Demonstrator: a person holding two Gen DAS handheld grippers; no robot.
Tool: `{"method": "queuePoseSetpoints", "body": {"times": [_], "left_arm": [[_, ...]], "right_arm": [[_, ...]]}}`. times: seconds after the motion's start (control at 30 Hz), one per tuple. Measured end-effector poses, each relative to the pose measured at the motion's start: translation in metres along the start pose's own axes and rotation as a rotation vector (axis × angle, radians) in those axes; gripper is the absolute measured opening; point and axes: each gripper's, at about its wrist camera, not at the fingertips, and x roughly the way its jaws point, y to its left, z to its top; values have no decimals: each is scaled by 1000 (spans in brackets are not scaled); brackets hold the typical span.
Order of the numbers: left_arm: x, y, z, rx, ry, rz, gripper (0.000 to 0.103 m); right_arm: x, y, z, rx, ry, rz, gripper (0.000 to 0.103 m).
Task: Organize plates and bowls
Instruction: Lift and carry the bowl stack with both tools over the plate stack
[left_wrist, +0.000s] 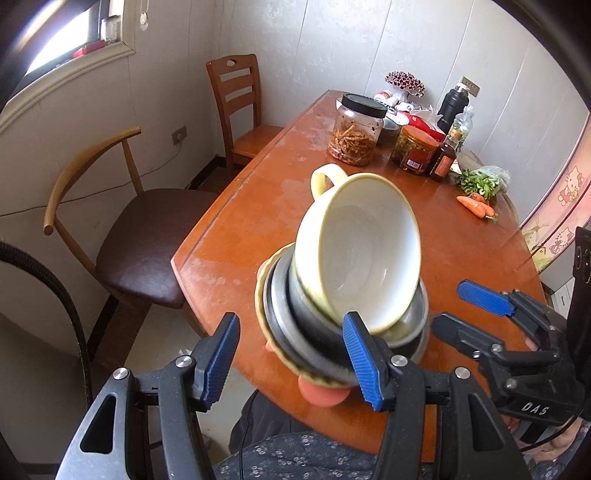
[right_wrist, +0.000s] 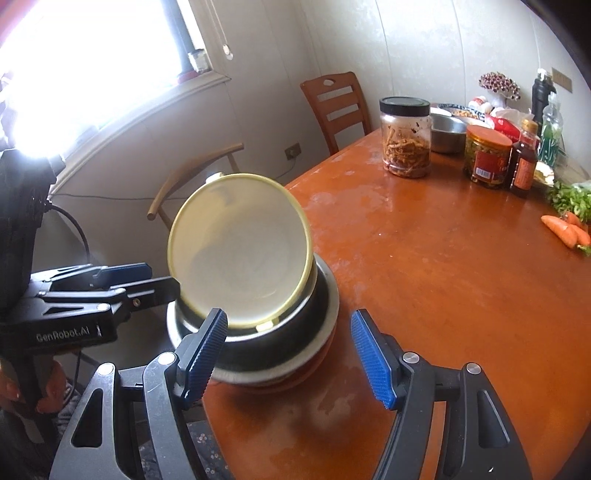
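Stack: near table edge at 6 o'clock; scalloped yellow dish with orange tabs lowest, then steel bowl, dark inside
Yellow bowl: glossy ceramic, white inside, loop handle, empty, tilted steeply on the steel bowl's rim
Table: worn orange-brown wood, pale scuffed patches
Left gripper: ribbed blue pads on black fingers, spread; right pad overlaps the stack's near rim in view, contact unclear; side reads "GenRobot.AI"
Right gripper: jaws spread, nothing between; side reads "DAS"
Clear jar: black lid, brownish strips, 12 o'clock
Orange-lidded jar: red label, unreadable, greenish pickles
Dark bottle: orange label, at 1 o'clock
Carrots: beside bagged greens, 2 o'clock
Chairs: wooden, one with a brown padded seat, 9 o'clock
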Motion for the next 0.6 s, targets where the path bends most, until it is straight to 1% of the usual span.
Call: {"method": "queuePoseSetpoints", "body": {"times": [0.07, 0.17, 0.3, 0.37, 0.43, 0.5, 0.6], "left_arm": [[-6, 6, -7, -3, -7, 17, 58], [-13, 13, -15, -12, -17, 25, 58], [-15, 29, -21, -38, -29, 39, 60], [-9, 38, -21, -62, -27, 36, 60], [4, 50, -20, -99, -5, 33, 60], [16, 59, -17, -131, 13, 9, 60], [34, 68, -11, -152, 37, -3, 60]], "right_arm": [[-6, 3, -6, -13, -11, 3, 71], [-13, 8, -16, -39, -16, 1, 78], [-15, 11, -28, -74, -13, -14, 78], [-14, 11, -35, -82, -11, -28, 78], [-13, 13, -42, -102, -17, -36, 78], [-10, 16, -48, -132, -14, -54, 78], [-2, 21, -55, -169, -14, -66, 79]]}}
